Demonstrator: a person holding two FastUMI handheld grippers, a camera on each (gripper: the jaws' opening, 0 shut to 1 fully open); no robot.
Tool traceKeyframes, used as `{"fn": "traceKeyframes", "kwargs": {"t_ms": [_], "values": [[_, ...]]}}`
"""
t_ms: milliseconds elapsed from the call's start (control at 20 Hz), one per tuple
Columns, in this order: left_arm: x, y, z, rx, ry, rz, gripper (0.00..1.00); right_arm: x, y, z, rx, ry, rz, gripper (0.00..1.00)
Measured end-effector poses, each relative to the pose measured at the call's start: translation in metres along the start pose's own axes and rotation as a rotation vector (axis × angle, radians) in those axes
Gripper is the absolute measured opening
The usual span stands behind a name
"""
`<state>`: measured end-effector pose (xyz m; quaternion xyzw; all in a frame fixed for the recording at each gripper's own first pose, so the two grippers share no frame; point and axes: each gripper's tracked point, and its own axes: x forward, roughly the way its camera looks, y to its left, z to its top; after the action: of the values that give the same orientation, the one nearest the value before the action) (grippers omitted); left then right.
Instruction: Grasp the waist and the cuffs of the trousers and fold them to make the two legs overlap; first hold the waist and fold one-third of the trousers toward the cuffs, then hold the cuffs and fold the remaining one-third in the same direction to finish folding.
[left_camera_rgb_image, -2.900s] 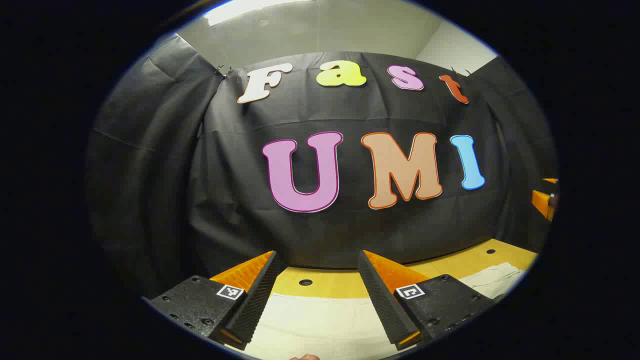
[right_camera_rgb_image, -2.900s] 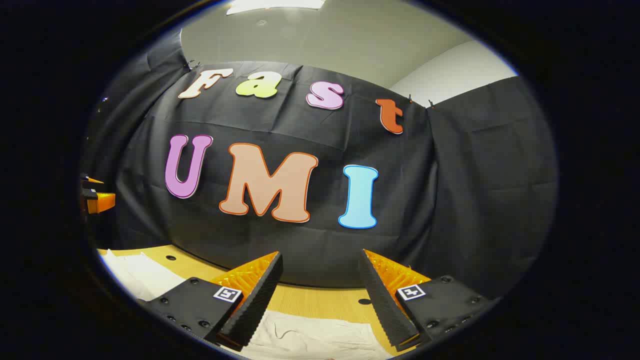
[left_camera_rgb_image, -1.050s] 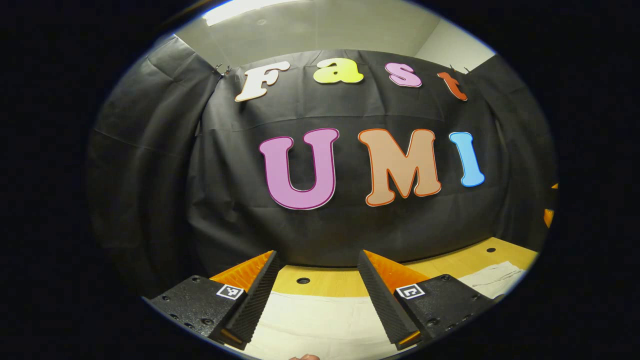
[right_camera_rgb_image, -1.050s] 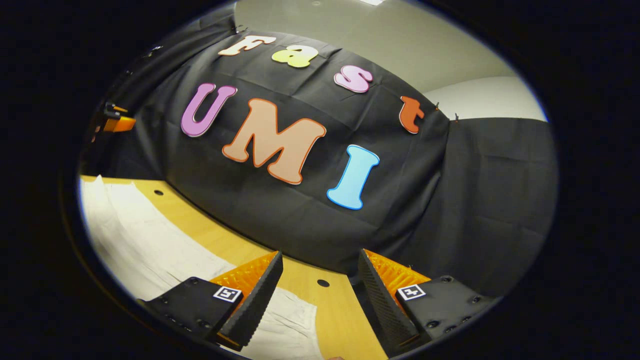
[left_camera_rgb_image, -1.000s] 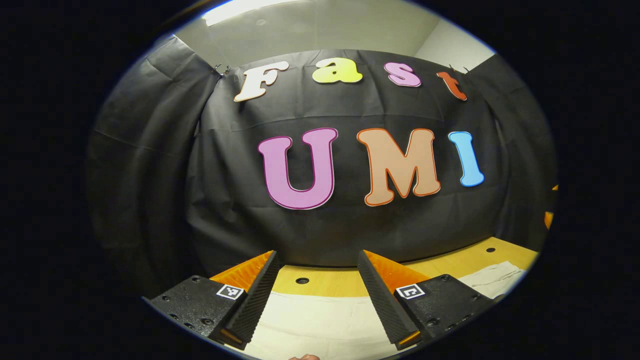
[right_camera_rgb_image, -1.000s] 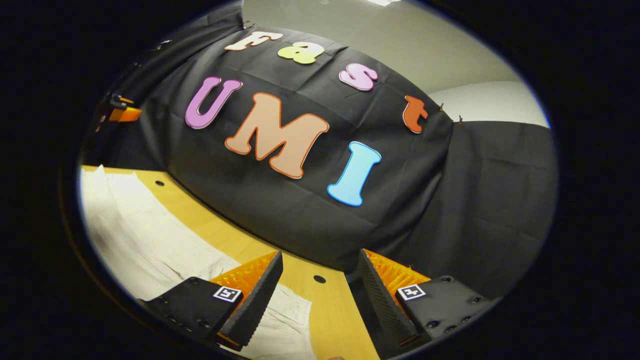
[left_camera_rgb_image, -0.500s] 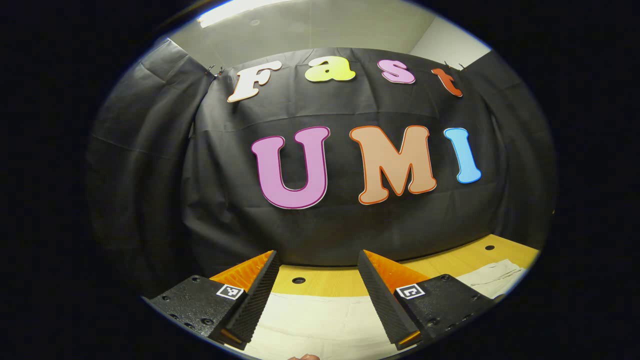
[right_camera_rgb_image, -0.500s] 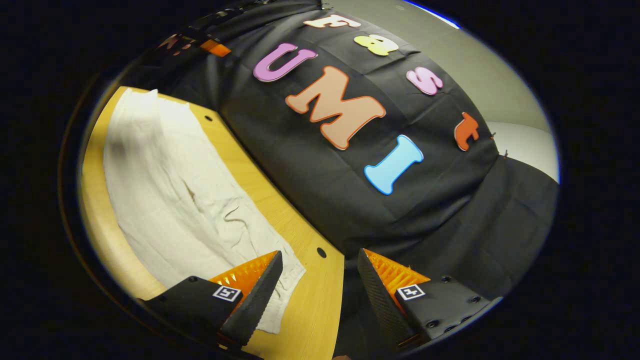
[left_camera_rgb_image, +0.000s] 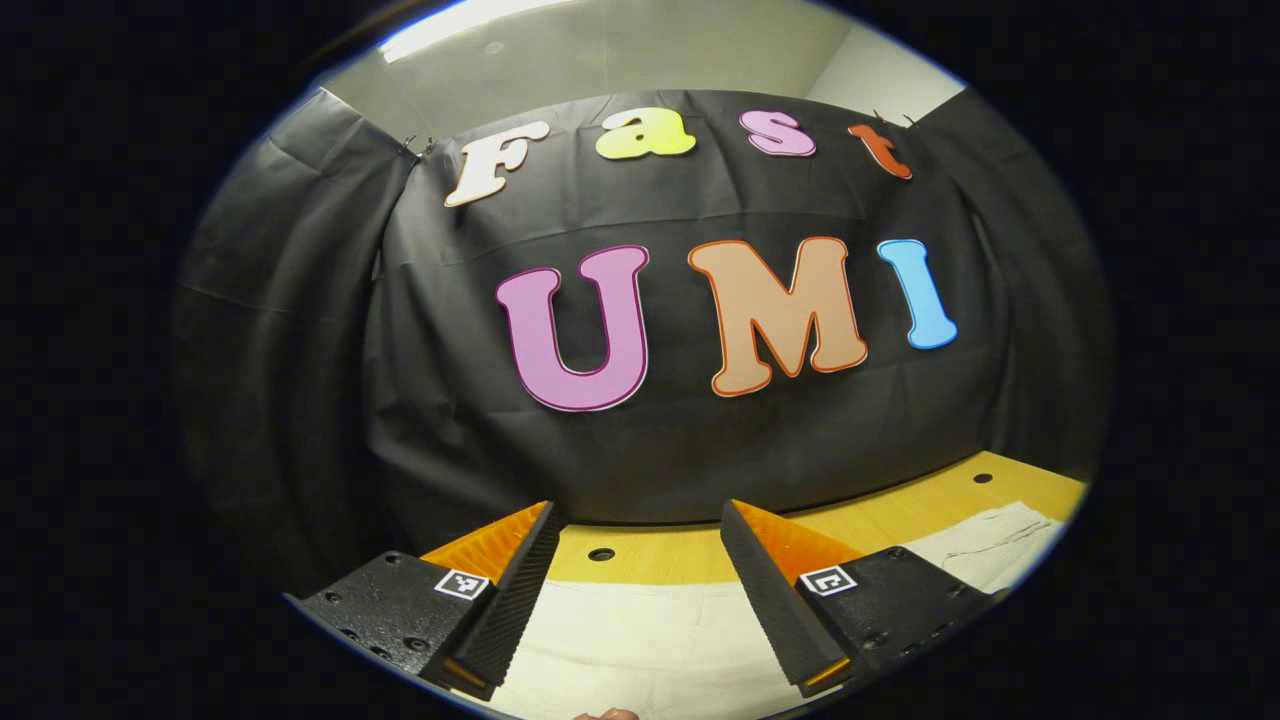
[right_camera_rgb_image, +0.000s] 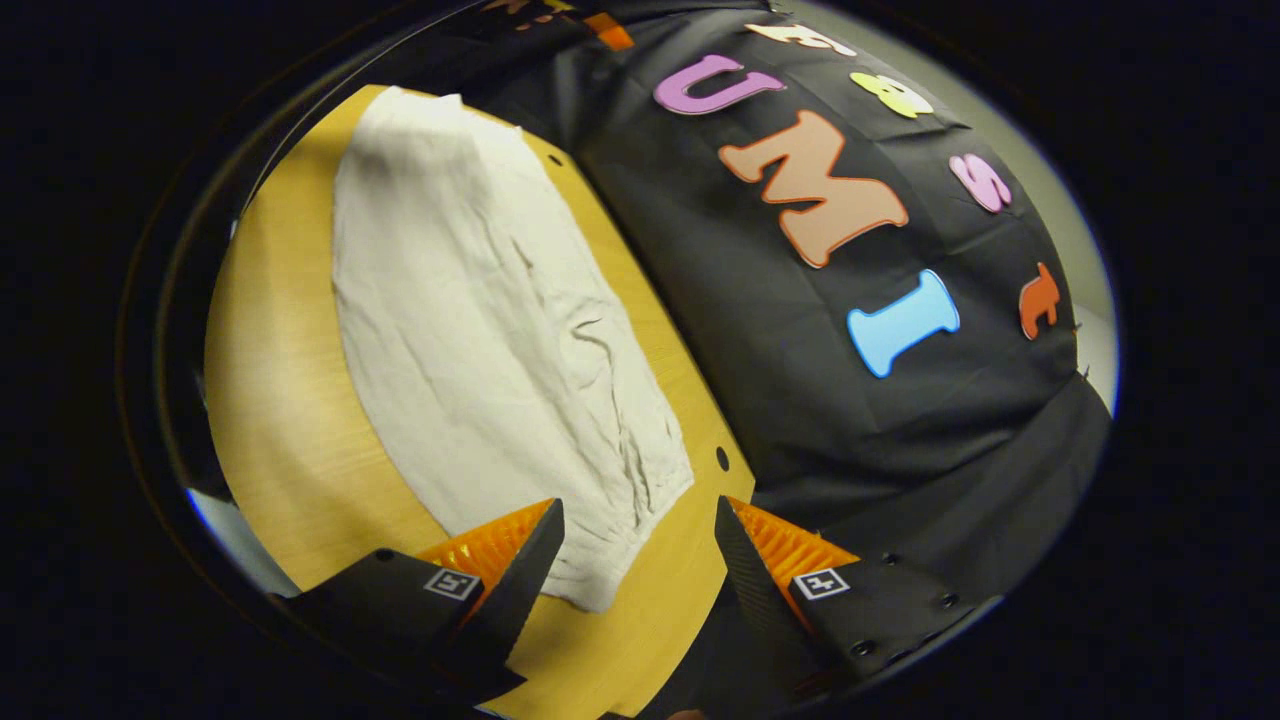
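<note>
Cream trousers (right_camera_rgb_image: 480, 320) lie flat along the yellow table (right_camera_rgb_image: 280, 400) in the right gripper view, one end gathered near the bottom middle, the other reaching toward the far top. My right gripper (right_camera_rgb_image: 635, 540) hovers open just above that gathered near end, nothing between its fingers. In the left gripper view, pale cloth of the trousers (left_camera_rgb_image: 640, 640) spreads under my left gripper (left_camera_rgb_image: 635, 535), which stands open and level above it. A further part of the trousers (left_camera_rgb_image: 1000, 535) shows at the right.
The table's far edge (left_camera_rgb_image: 900, 510) meets the black cloth wall; small round holes (left_camera_rgb_image: 601, 553) dot the tabletop. Bare tabletop runs along the left of the trousers in the right gripper view. A fingertip (left_camera_rgb_image: 610, 714) peeks at the bottom edge.
The right gripper has rolled and tipped down toward the table, bringing the whole trousers into view beneath it. The left gripper has barely shifted and stays open.
</note>
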<state>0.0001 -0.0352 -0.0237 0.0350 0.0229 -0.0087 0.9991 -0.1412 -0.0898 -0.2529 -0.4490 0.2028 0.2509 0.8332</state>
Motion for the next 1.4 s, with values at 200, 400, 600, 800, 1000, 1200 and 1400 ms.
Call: {"fn": "traceKeyframes", "kwargs": {"t_ms": [200,400,600,800,1000,1200,1400], "values": [[-0.002,0.004,-0.006,0.018,0.010,0.007,0.96,0.005,0.024,-0.014,-0.084,0.026,0.095,0.97],[-0.003,0.006,-0.015,0.017,0.032,0.008,0.96,0.005,0.041,-0.033,-0.141,0.074,0.177,0.97],[-0.004,0.013,-0.021,0.021,0.047,0.021,0.96,0.004,0.054,-0.049,-0.196,0.118,0.230,1.00],[-0.005,0.021,-0.021,0.040,0.046,0.035,0.96,0.018,0.054,-0.044,-0.256,0.105,0.226,0.95],[-0.010,0.027,-0.026,0.046,0.055,0.049,0.96,0.036,0.051,-0.040,-0.278,0.108,0.237,0.92],[-0.011,0.035,-0.030,0.071,0.064,0.058,0.96,0.049,0.052,-0.040,-0.242,0.139,0.257,0.77],[-0.016,0.043,-0.038,0.092,0.077,0.065,0.96,0.054,0.061,-0.041,-0.235,0.172,0.274,0.57]]}}
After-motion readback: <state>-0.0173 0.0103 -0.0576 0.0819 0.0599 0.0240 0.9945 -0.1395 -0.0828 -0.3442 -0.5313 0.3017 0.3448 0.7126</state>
